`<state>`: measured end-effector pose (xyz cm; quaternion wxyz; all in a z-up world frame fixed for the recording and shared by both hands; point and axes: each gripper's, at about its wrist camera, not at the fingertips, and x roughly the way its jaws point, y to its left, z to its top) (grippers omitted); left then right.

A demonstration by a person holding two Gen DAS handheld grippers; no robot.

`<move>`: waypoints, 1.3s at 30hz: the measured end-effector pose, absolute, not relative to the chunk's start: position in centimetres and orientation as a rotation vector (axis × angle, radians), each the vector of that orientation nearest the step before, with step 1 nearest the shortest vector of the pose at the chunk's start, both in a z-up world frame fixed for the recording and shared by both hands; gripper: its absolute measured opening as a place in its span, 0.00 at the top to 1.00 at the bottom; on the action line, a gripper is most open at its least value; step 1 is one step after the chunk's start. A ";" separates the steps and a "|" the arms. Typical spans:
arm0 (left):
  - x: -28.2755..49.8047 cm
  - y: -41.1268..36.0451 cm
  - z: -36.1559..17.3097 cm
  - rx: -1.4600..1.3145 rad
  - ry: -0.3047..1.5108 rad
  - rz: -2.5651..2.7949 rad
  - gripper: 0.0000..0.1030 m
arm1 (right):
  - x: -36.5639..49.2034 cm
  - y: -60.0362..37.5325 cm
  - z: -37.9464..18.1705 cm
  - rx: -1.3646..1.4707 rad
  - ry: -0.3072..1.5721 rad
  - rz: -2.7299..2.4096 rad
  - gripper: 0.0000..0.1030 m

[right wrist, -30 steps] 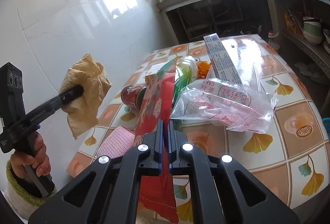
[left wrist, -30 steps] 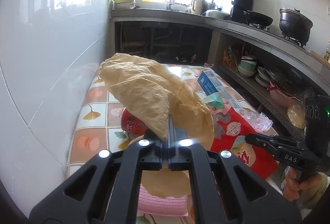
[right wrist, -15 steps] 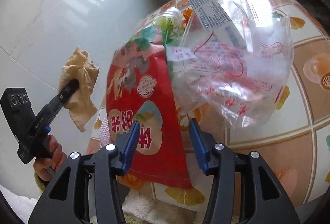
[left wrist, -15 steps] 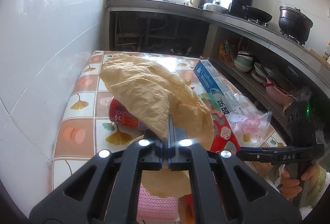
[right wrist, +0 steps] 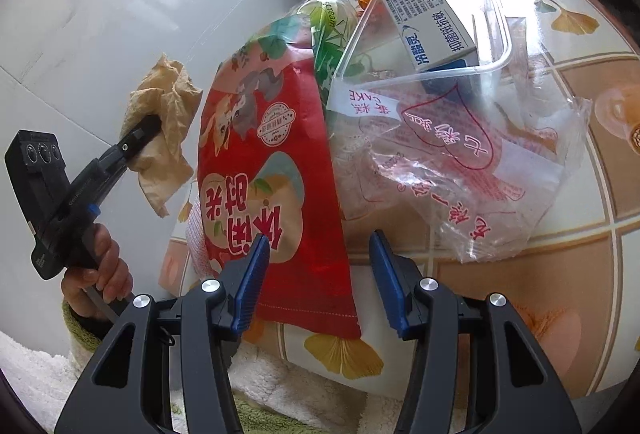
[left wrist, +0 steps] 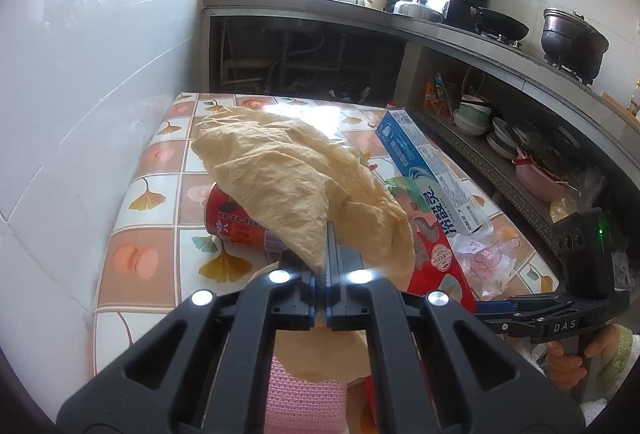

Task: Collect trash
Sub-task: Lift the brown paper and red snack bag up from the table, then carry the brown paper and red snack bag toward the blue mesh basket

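Observation:
My left gripper (left wrist: 325, 234) is shut on a crumpled tan paper (left wrist: 296, 178) and holds it above the tiled table; it shows from the side in the right wrist view (right wrist: 148, 126), with the paper (right wrist: 166, 106) hanging from it. My right gripper (right wrist: 320, 254) is open, its jaws on either side of the lower end of a red snack bag (right wrist: 272, 174) that lies on the trash pile. The red bag (left wrist: 436, 262) also shows in the left wrist view, with a red can (left wrist: 232, 218) under the paper.
A clear plastic cake bag (right wrist: 460, 162), a clear tray (right wrist: 480, 14), a blue-and-white box (right wrist: 416, 2) and a green-labelled bottle (right wrist: 332, 18) lie on the table (right wrist: 580, 266). A pink cloth (left wrist: 304, 402) lies near the front edge. Wall on the left, kitchen shelves on the right.
My right gripper has opened and let go of the red snack bag, which now lies flat on the pile. My left gripper still holds the tan paper, shifted slightly.

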<state>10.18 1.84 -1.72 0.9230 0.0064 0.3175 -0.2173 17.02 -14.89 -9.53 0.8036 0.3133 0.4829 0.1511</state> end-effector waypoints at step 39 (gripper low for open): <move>7.6 2.9 1.8 0.026 0.546 -0.431 0.98 | 14.0 -12.2 0.4 0.494 0.710 0.406 0.99</move>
